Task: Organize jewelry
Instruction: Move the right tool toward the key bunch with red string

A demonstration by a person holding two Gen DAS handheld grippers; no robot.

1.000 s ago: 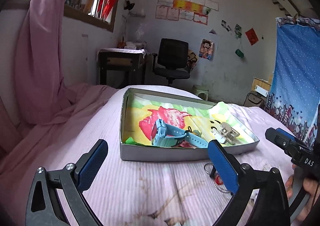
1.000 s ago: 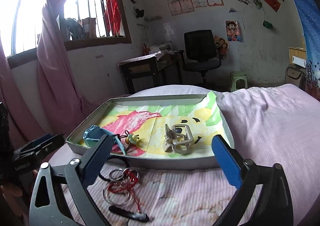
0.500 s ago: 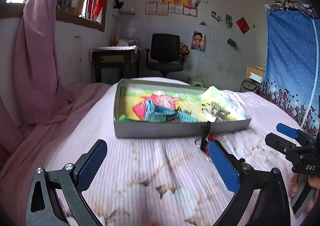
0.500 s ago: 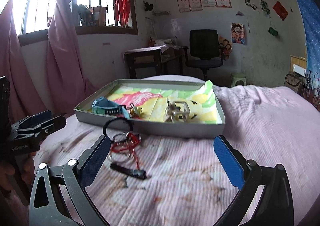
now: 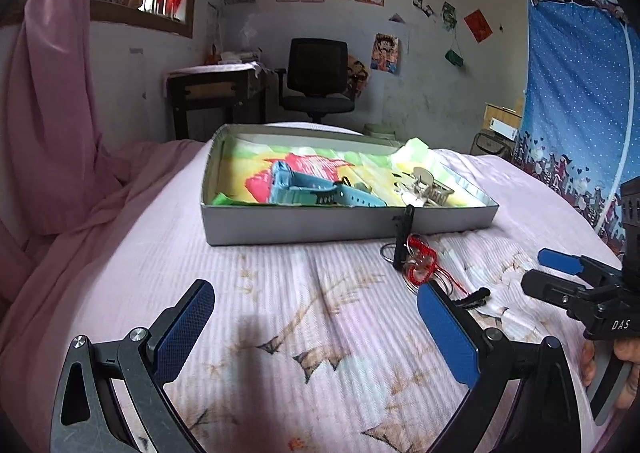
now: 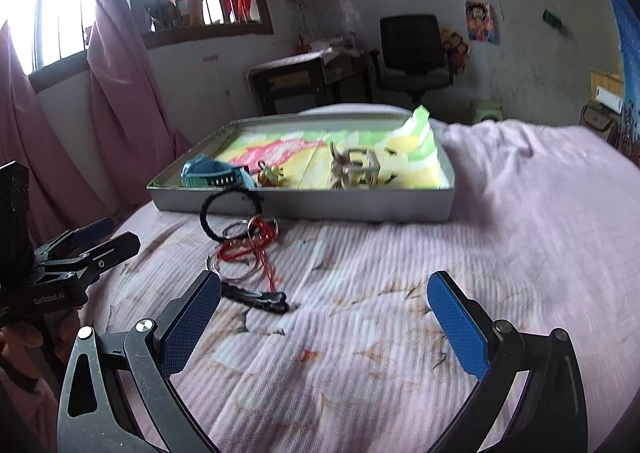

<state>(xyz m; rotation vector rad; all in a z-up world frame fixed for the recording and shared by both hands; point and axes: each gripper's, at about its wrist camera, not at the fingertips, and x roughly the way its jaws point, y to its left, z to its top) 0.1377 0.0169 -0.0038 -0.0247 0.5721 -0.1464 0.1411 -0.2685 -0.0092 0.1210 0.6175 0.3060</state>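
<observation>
A grey shallow box (image 5: 340, 223) (image 6: 360, 209) with a colourful paper lining lies on the pink bedspread. In it are a blue watch (image 5: 312, 191) (image 6: 214, 175), a silver hair claw (image 5: 424, 187) (image 6: 354, 171) and a small yellow charm (image 6: 270, 175). In front of the box lie a black bracelet (image 6: 230, 215), metal rings with red string (image 5: 420, 263) (image 6: 250, 245) and a black hair clip (image 6: 256, 297) (image 5: 474, 299). My left gripper (image 5: 316, 327) is open and empty, well short of the box. My right gripper (image 6: 324, 323) is open and empty, just right of the clip.
A pink curtain (image 5: 52, 113) hangs at the left by the window. A desk (image 5: 216, 93) and black office chair (image 5: 318, 77) stand behind the bed. A blue curtain (image 5: 580, 93) hangs at the right. The bedspread slopes off at the left edge.
Both grippers have pulled back from the box and away from the jewellery, so the box looks smaller and more bedspread shows. Both stay open and empty.
</observation>
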